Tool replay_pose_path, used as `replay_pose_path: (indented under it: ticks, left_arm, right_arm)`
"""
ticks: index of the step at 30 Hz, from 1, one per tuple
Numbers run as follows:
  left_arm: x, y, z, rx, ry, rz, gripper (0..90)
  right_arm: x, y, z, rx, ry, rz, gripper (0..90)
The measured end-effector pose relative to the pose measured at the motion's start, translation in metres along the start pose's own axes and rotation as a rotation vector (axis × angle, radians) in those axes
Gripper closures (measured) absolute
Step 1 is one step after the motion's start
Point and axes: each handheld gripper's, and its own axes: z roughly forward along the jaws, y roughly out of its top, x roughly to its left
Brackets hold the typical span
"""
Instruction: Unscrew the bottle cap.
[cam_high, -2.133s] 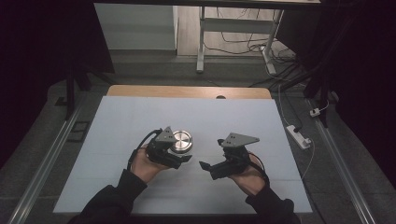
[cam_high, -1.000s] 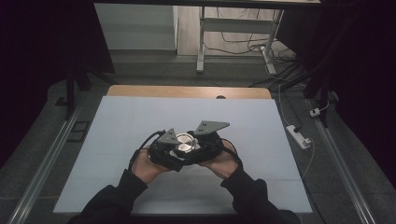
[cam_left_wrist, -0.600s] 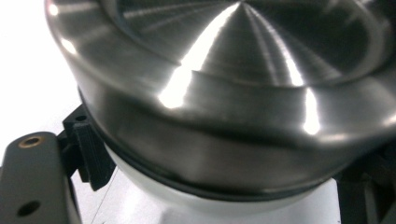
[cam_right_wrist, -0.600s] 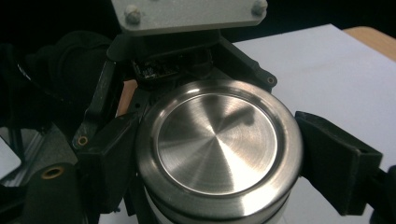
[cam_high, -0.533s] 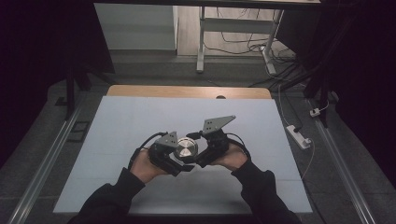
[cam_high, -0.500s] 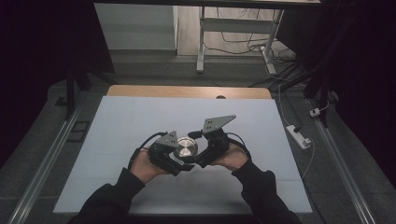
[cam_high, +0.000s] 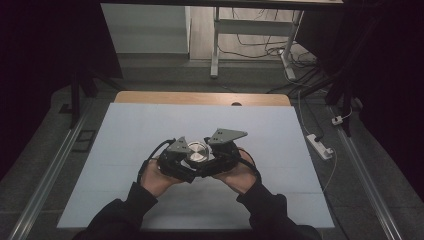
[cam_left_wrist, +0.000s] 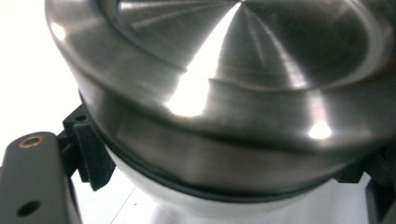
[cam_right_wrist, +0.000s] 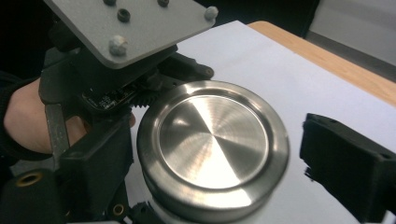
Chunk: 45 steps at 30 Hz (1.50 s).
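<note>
We saw a round steel container (cam_high: 198, 152) standing near the middle of the white table (cam_high: 125, 135), with both grippers drawn in around it. The left gripper (cam_high: 176, 161) sat just left of the container, and in its own view the black jaws pressed against the body just under the brushed metal lid (cam_left_wrist: 243, 84), one on each side, so it held the container. The right gripper (cam_high: 220, 157) sat just right of the container. In the right gripper view its jaws stood wide apart: one black pad (cam_right_wrist: 348, 163) was clear of the lid's rim on the far side, with white table showing between them. In that same view the left gripper's grey plate (cam_right_wrist: 126, 23) hung just above and behind the container, with the person's left hand (cam_right_wrist: 23, 121) beyond it.
</note>
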Motion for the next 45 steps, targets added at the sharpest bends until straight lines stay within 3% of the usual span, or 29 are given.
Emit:
replay_pose_path:
  ticks: [3,7,10,14,17,19,21,25,29,32,34,37,41,45]
  left_arm:
    - [-0.001,0.001,0.000,-0.006,-0.025,0.023,15.1]
    - [-0.001,0.000,-0.002,-0.009,-0.073,0.051,15.1]
    - [0.000,0.000,-0.004,-0.005,-0.136,0.096,15.1]
    - [-0.003,0.000,-0.005,-0.009,-0.228,0.166,15.1]
    - [-0.007,0.001,-0.004,-0.007,-0.244,0.186,15.1]
    - [-0.007,0.002,-0.004,-0.009,-0.221,0.179,15.1]
    - [-0.004,0.002,-0.006,-0.017,-0.187,0.152,15.1]
    - [-0.002,0.002,-0.008,-0.016,-0.073,0.086,15.1]
    - [-0.002,0.002,-0.007,-0.017,0.013,0.032,15.1]
    - [-0.004,0.002,-0.006,-0.010,0.041,0.020,15.1]
    - [-0.005,0.003,-0.005,-0.008,0.052,0.020,15.1]
    - [-0.008,0.005,-0.005,-0.011,0.045,0.025,15.1]
    - [-0.009,0.006,-0.005,0.001,0.030,0.044,15.1]
    - [-0.006,0.004,-0.006,0.004,-0.013,0.073,15.1]
  right_arm:
    - [0.000,-0.002,0.002,-0.003,0.033,0.002,17.8]
    - [-0.003,-0.003,0.001,-0.010,0.087,-0.002,18.2]
    - [-0.010,-0.004,-0.002,-0.014,0.183,-0.026,18.3]
    - [-0.020,-0.007,-0.006,-0.026,0.356,-0.082,18.2]
    - [-0.024,-0.010,-0.008,-0.038,0.440,-0.115,18.0]
    - [-0.024,-0.010,-0.010,-0.041,0.434,-0.107,16.5]
    - [-0.026,-0.007,-0.013,-0.036,0.397,-0.060,8.9]
    - [-0.024,-0.001,-0.020,-0.036,0.310,0.008,0.8]
    - [-0.009,0.002,-0.015,0.001,0.134,0.010,3.3]
    - [-0.002,0.001,-0.008,-0.013,0.064,0.030,5.6]
    - [0.000,0.000,-0.005,-0.015,0.028,0.036,7.1]
    - [0.001,-0.002,-0.002,-0.015,0.018,0.039,10.8]
    - [0.002,-0.004,0.000,-0.027,0.036,0.036,17.9]
    - [0.002,-0.004,-0.001,-0.019,0.057,0.013,18.3]
